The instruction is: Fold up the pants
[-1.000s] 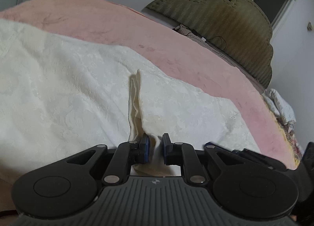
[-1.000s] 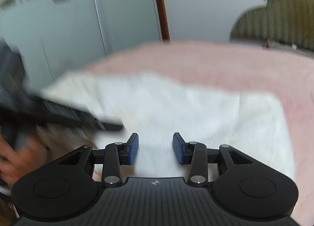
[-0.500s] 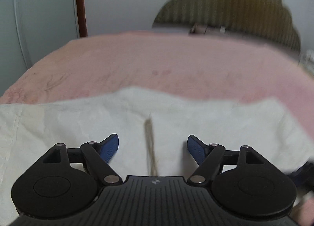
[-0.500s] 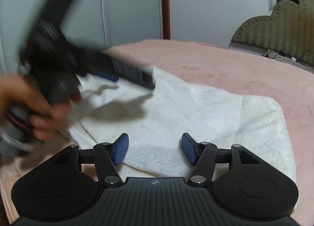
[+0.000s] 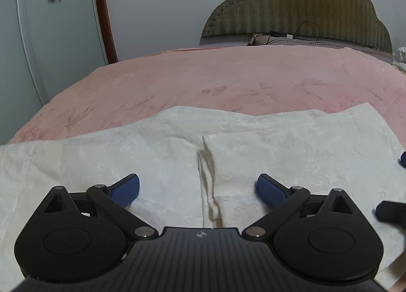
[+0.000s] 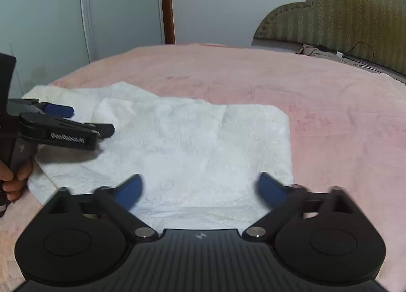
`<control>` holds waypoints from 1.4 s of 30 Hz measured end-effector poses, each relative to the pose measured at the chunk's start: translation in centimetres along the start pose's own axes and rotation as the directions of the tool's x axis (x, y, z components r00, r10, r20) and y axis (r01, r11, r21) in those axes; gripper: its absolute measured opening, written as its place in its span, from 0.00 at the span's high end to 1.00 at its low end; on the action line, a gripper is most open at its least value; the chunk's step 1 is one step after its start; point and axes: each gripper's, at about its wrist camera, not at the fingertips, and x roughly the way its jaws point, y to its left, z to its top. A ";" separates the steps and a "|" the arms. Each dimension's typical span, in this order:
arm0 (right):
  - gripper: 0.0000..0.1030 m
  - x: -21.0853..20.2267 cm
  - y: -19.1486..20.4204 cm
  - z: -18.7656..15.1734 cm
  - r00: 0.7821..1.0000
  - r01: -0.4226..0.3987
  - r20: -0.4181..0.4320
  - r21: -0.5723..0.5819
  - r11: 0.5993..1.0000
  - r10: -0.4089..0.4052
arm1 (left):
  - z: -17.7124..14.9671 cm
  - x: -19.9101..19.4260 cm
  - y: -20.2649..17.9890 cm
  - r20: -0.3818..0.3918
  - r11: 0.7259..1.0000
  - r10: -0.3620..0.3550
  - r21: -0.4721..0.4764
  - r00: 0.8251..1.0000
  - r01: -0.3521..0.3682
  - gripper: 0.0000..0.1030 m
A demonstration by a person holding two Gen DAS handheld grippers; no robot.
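A pink blanket (image 5: 228,83) covers the bed, with an olive headboard (image 5: 304,7) at its far end. The white pants (image 5: 253,144) lie folded flat on the blanket's near part. The left gripper (image 5: 198,190) hovers over their folded edge, jaws spread wide, holding nothing. The right gripper (image 6: 199,188) hangs over the pants' near edge, likewise wide apart.
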 end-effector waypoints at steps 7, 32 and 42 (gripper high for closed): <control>0.00 0.6 -0.5 -0.4 1.000 -0.008 -0.009 0.017 1.000 0.008 | 0.0 0.2 0.6 -0.007 0.999 -0.017 -0.037 1.000 0.017 0.00; 0.00 5.0 -2.0 4.5 0.972 0.192 -0.140 0.013 0.981 -0.188 | -0.2 0.4 1.4 -0.025 0.995 -0.058 -0.083 0.998 0.056 0.00; 0.00 -3.0 -6.3 -3.0 0.994 0.105 -0.032 0.149 0.983 -0.101 | 0.0 -2.9 1.0 0.064 0.990 -0.109 -0.083 0.992 0.114 0.00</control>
